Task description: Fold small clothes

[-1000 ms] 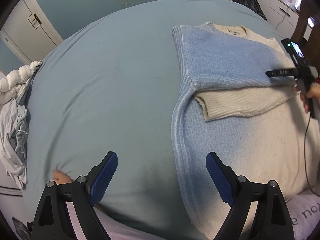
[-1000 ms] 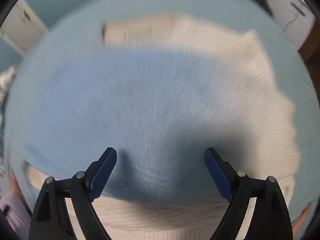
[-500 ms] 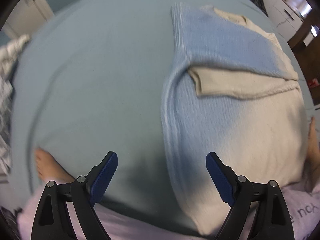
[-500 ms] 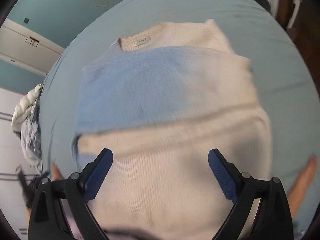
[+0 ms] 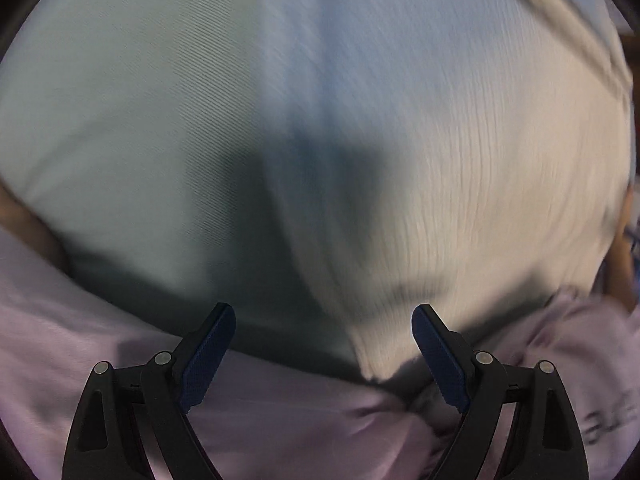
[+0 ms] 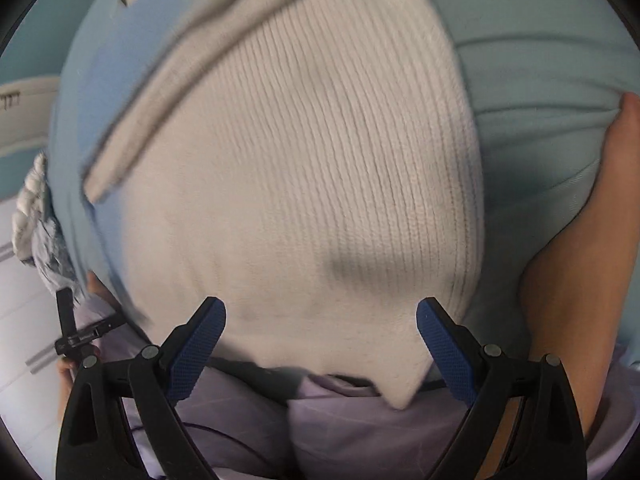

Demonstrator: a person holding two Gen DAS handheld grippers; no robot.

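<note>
- On the pale blue bedsheet (image 6: 540, 80) lies the knit sweater (image 6: 312, 168), blue shading into cream, its bottom hem hanging off the near edge of the bed toward the person's lilac clothes (image 6: 352, 432).
- Both sleeves look folded across already, so I'd guess we're at the bottom-up fold: grab the hem, carry it toward the collar.
- Right gripper (image 6: 320, 334) is wide open, nothing in it, hovering just over the cream hem near its right corner.
- Left gripper (image 5: 323, 344) is spread open and empty too, straddling the sweater's (image 5: 460, 168) left edge down by the hem; that view is pretty blurry.
- Next move probably needs each gripper to close on its own hem corner, catching every layer, then lift evenly so the sleeves don't slide out.
- Writing: some dark letters on the lilac fabric at the left view's lower right, too smeared to read. There's a neck label far off in the right view, also unreadable.
</note>
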